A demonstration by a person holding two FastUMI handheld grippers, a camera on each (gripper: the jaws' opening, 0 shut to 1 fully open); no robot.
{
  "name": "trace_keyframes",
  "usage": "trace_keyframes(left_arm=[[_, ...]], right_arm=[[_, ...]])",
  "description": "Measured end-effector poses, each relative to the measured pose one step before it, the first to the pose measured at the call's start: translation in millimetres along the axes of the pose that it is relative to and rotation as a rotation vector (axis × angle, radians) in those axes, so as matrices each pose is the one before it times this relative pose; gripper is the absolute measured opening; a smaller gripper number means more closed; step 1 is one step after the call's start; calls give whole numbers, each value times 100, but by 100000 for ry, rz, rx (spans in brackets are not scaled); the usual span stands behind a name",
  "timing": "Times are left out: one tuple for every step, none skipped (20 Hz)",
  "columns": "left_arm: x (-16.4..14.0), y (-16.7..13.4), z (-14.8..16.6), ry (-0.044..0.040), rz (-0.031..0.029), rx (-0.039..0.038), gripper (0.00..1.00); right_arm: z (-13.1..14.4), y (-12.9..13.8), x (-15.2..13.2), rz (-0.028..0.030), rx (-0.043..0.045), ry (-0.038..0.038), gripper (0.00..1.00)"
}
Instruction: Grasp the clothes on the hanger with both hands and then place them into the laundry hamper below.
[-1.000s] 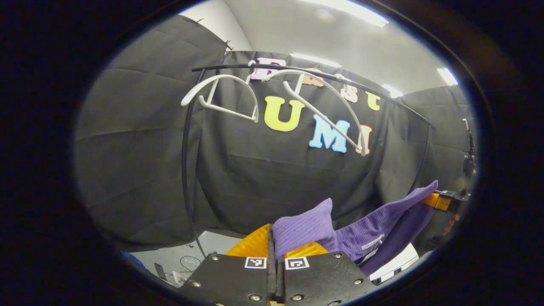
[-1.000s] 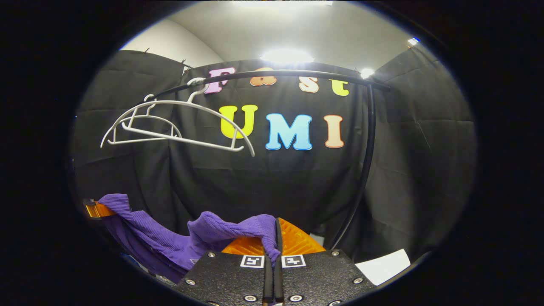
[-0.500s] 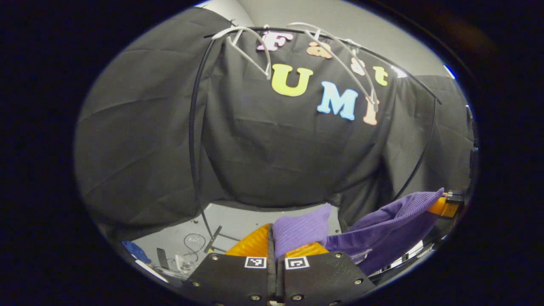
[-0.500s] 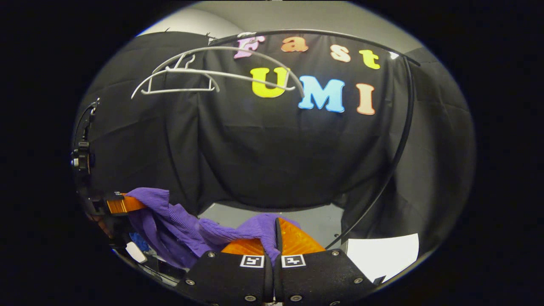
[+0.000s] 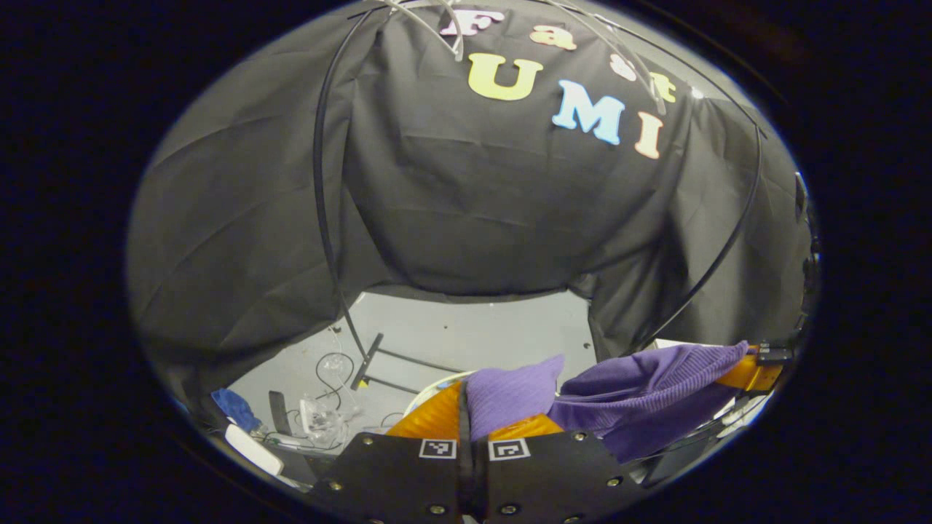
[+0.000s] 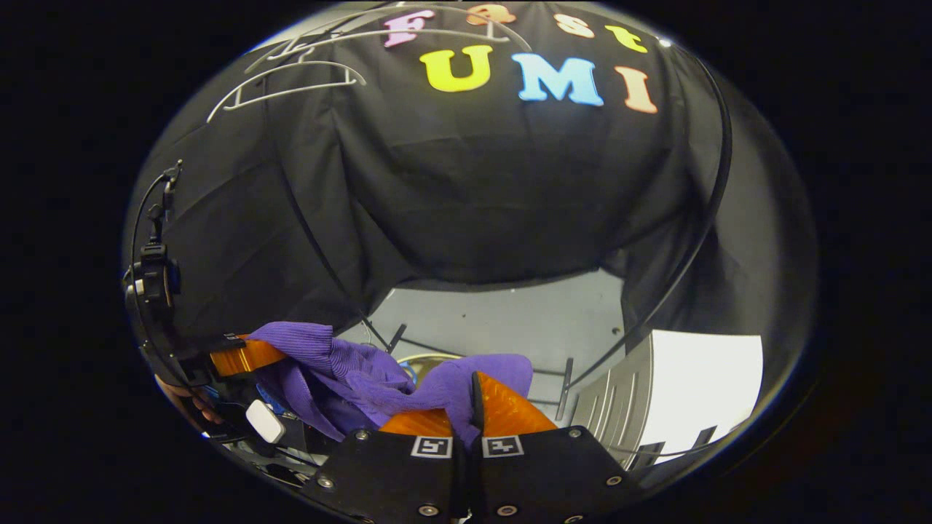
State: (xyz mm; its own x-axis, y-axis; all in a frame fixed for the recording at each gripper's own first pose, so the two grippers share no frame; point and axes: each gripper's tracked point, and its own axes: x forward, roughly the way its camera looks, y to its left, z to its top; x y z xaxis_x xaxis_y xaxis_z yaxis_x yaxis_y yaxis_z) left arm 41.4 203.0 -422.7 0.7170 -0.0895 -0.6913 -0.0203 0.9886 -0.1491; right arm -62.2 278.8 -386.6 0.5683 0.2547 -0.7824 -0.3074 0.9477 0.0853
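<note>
A purple ribbed garment (image 5: 641,375) hangs stretched between both grippers, off the hangers. My left gripper (image 5: 466,407) is shut on one bunched end of it at the bottom of the left gripper view. My right gripper (image 6: 473,400) is shut on the other end (image 6: 480,371). Each gripper also appears in the other's view, clamped on the cloth: the right gripper (image 5: 757,367) at the far right, the left gripper (image 6: 240,356) at the left. A pale curved rim (image 5: 433,382), apparently the hamper, peeks out below the garment. Two bare white hangers (image 6: 291,73) hang on the rail above.
The black rack's poles (image 5: 320,182) curve down to a grey floor (image 5: 473,327). Cables and small items (image 5: 320,415) lie at the floor's left. A white slatted wall (image 6: 633,407) stands at the lower right of the right gripper view.
Both grippers have come down with the garment still clamped. The hangers and rail have slid to the top of both views, and the floor has come into sight.
</note>
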Motion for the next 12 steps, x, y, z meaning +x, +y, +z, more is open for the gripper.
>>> trace_keyframes(left_arm=[[693,-72,-726,1971,-148,342,1],[734,-65,-603,1535,-80,500,1],[709,-73,-619,1517,-98,547,1],[772,-53,-732,1574,-92,799,1],[845,-77,-395,1027,-54,887,1],[681,-143,-276,1039,-281,537,1],[688,-253,-263,999,-428,468,1],[651,-29,-450,1343,-319,640,1],[566,-88,-250,864,-363,943,1],[439,-212,-125,557,-375,1096,1],[469,-279,-19,336,-382,1078,1],[268,-230,26,436,-456,962,1]], right_arm=[[-870,-298,1015,-1389,524,3068,1],[-1076,-368,808,-1094,1270,3273,1],[-1099,-279,659,-523,3461,3396,1],[-1064,-207,578,-353,3838,2569,1],[-552,-342,728,-1138,3031,2310,1],[-571,-422,742,-1449,1480,1529,1],[-499,-338,864,-1833,683,1370,1],[-540,-468,615,-1527,1144,1667,1],[-445,-115,414,-672,2086,1256,1],[-99,6,215,-317,2607,680,1],[-22,-119,297,-193,1890,170,1],[73,-181,115,-647,886,86,1]])
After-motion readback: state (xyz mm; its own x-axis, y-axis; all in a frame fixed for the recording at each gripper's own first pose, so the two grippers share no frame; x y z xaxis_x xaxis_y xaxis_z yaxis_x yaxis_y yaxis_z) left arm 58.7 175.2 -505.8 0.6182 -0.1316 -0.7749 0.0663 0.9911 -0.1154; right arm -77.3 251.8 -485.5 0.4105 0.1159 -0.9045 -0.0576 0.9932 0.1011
